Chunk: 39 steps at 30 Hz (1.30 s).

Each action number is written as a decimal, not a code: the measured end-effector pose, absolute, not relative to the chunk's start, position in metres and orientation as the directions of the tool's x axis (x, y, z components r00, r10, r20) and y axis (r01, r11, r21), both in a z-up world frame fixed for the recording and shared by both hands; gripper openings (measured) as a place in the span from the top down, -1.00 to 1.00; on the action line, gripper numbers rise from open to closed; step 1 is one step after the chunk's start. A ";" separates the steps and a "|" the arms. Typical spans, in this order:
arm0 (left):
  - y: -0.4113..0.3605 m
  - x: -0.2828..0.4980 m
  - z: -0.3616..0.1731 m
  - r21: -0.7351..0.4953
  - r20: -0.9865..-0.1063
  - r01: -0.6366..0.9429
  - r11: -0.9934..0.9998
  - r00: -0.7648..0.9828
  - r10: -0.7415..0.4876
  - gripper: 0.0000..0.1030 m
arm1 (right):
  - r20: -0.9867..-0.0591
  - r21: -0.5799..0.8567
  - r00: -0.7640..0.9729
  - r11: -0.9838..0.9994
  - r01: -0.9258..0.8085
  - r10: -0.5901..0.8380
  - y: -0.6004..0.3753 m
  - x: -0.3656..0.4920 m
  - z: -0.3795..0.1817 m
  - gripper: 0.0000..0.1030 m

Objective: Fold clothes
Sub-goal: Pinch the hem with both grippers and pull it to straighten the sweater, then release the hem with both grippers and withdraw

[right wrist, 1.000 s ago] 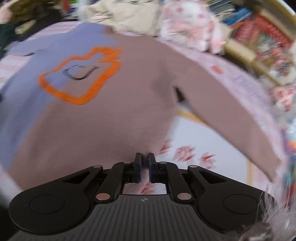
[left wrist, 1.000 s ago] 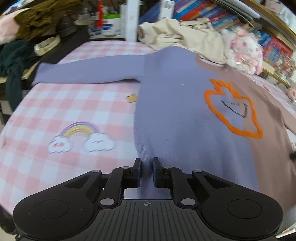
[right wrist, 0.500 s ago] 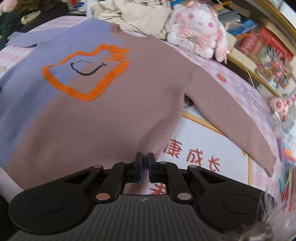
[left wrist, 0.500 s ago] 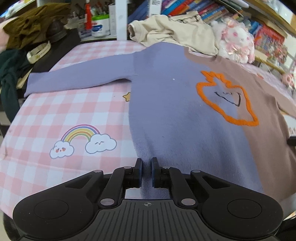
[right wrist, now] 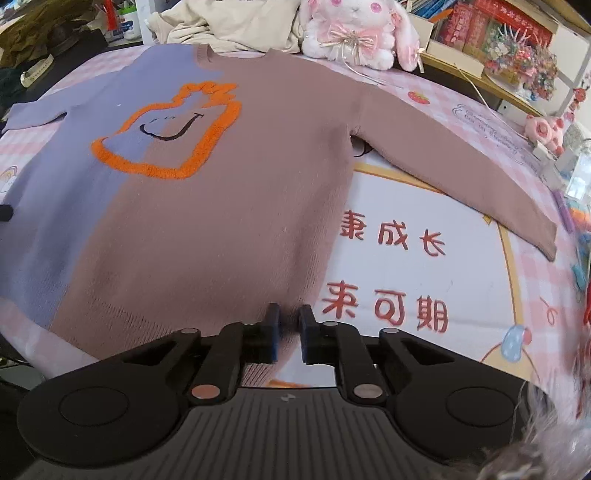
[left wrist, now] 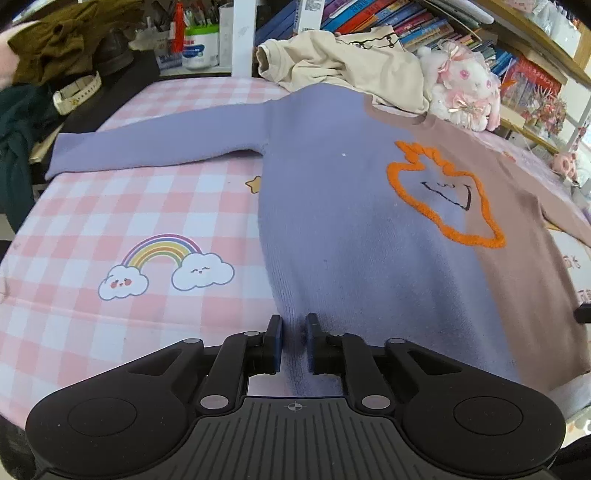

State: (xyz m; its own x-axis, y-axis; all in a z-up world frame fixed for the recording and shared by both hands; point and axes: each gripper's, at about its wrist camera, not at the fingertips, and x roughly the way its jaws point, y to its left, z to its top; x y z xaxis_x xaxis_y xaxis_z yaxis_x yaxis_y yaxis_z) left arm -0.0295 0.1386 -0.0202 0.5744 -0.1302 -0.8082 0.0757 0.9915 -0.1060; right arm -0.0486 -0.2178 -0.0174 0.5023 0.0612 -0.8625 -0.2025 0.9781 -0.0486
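A two-tone sweater (left wrist: 354, 229), lilac on one half and brown on the other with an orange outlined figure, lies flat and face up on the pink checked cloth, both sleeves spread out. My left gripper (left wrist: 293, 341) is shut on the lilac bottom hem near its left corner. My right gripper (right wrist: 288, 332) is shut on the brown bottom hem of the sweater (right wrist: 229, 206) near its right corner. The lilac sleeve (left wrist: 155, 144) reaches left; the brown sleeve (right wrist: 461, 173) reaches right.
A cream garment (left wrist: 351, 62) and a pink plush rabbit (right wrist: 354, 33) lie just beyond the collar. Dark clothes (left wrist: 22, 122) and a watch (left wrist: 75, 92) sit at the left edge. Bookshelves (left wrist: 406, 22) stand behind. Small toys (right wrist: 546, 129) line the right side.
Both grippers pulled back toward the near edge, holding the hem. The sweater now lies smoother and flatter, and the right wrist view has steadied from blur.
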 end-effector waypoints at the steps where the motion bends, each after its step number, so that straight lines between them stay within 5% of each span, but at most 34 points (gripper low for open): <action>1: 0.139 -0.029 -0.021 -0.103 -0.806 0.080 0.991 0.578 -0.130 0.82 | -0.860 -0.052 0.508 0.980 -0.194 0.055 -0.218 -0.050 -0.018 0.87; 23: 0.146 -0.031 -0.023 -0.097 -0.790 0.162 0.982 0.588 -0.175 0.79 | -0.839 -0.076 0.542 0.996 -0.055 -0.035 -0.212 -0.054 -0.023 0.86; 33: 0.126 -0.042 -0.011 -0.058 -0.791 0.044 0.997 0.608 -0.072 0.66 | -0.828 -0.080 0.561 0.988 -0.128 0.006 -0.215 -0.060 -0.023 0.78; 35: 0.118 -0.048 -0.005 -0.063 -0.774 0.037 0.997 0.629 -0.072 0.43 | -0.827 -0.067 0.562 0.988 -0.141 0.024 -0.219 -0.060 -0.022 0.64; 37: 0.109 -0.053 0.000 -0.045 -0.762 0.044 0.998 0.644 -0.063 0.26 | -0.812 -0.051 0.583 0.990 -0.129 0.034 -0.225 -0.062 -0.020 0.18; 39: 0.098 -0.058 0.002 -0.024 -0.761 0.036 0.999 0.647 -0.042 0.11 | -0.794 -0.026 0.606 0.992 -0.121 0.053 -0.230 -0.063 -0.016 0.01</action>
